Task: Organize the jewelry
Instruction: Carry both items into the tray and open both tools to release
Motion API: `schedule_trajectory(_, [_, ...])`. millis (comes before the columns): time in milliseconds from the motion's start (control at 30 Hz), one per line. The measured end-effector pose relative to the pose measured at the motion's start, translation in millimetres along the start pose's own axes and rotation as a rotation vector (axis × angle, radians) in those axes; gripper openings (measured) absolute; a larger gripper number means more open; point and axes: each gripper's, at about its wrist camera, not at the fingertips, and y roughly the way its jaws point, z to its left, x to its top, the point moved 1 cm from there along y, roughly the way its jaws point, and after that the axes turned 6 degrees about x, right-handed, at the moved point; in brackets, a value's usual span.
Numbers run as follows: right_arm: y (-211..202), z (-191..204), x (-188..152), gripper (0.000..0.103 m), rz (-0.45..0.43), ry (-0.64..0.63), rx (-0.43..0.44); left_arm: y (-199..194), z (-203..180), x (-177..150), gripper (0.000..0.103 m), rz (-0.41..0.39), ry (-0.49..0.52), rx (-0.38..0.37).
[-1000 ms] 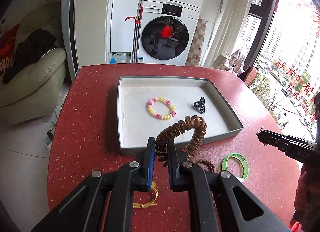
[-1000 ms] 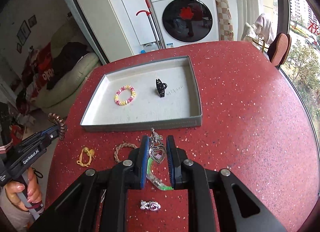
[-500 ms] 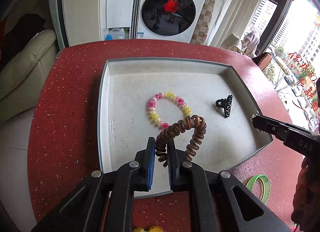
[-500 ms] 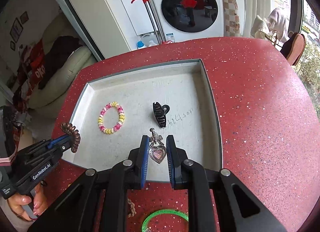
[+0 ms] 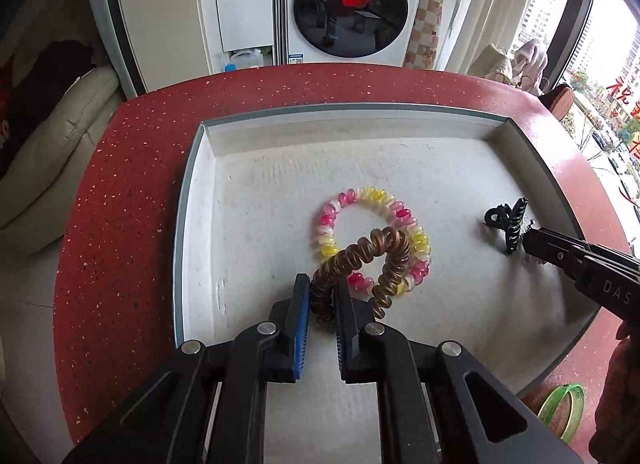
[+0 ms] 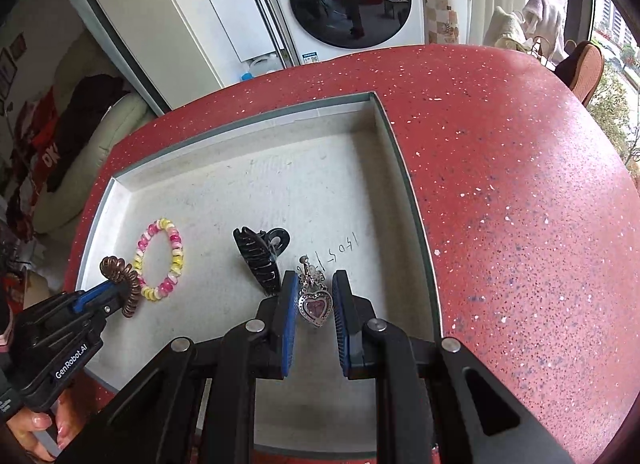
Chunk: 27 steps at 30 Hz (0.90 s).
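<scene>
Carrying two pieces over the tray (image 5: 192, 192): left gripper (image 5: 322, 298) jaws clamp a brown coil tie (image 5: 360, 260), right gripper (image 6: 314, 304) jaws pinch a heart pendant (image 6: 316, 306); next, lower and release.

White washing machine (image 5: 352, 4) against far wall, cream sofa (image 5: 48, 144) left, bright daylit window (image 5: 600, 64) right
</scene>
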Motion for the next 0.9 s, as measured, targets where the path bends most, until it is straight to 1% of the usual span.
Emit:
schedule_trajectory(200, [2.9, 7.3, -4.6, 0.021, -0.016, -0.044, -0.026, -1.5, -6.5, -4.1, 0.03, -0.045, 0.036, 0.043])
schedule_trajectory(267, [3.0, 8.8, -4.6, 0.028, -0.016, -0.044, -0.017, -2.9, -5.8, -5.8, 0.03, -0.05, 0.032, 0.045])
schedule_trajectory(300, [2.4, 8.9, -3.2, 0.029, -0.017, -0.043, -0.008, -3.5, -4.9, -5.9, 0.03, -0.05, 0.03, 0.046])
schedule_trajectory(400, [0.9, 11.3, -3.1, 0.039, -0.021, -0.045, 0.008, -3.9, -4.9, -6.5, 0.03, -0.05, 0.028, 0.051])
schedule_trajectory(467, [-1.4, 10.4, -3.1, 0.05, -0.027, -0.041, 0.014, -3.9, -5.1, -6.7, 0.03, -0.053, 0.031, 0.054])
schedule_trajectory(633, [-13.2, 10.3, -4.8, 0.052, -0.047, -0.021, 0.044, -4.6, -6.8, -6.5, 0.03, -0.055, 0.046, 0.061])
schedule_trajectory(833, [-32.9, 8.4, -4.0, 0.052, -0.092, 0.007, 0.082, -6.0, -4.0, -4.9, 0.031, -0.055, 0.024, 0.038])
schedule_trajectory(867, [-35.8, 8.3, -4.3, 0.052, -0.098, 0.009, 0.086, -7.1, -3.6, -4.7, 0.053, -0.06, 0.024, 0.039])
schedule_trajectory(900, [-37.9, 9.2, -5.2, 0.052, -0.103, 0.008, 0.089, -8.8, -2.8, -4.5, 0.095, -0.068, 0.02, 0.045])
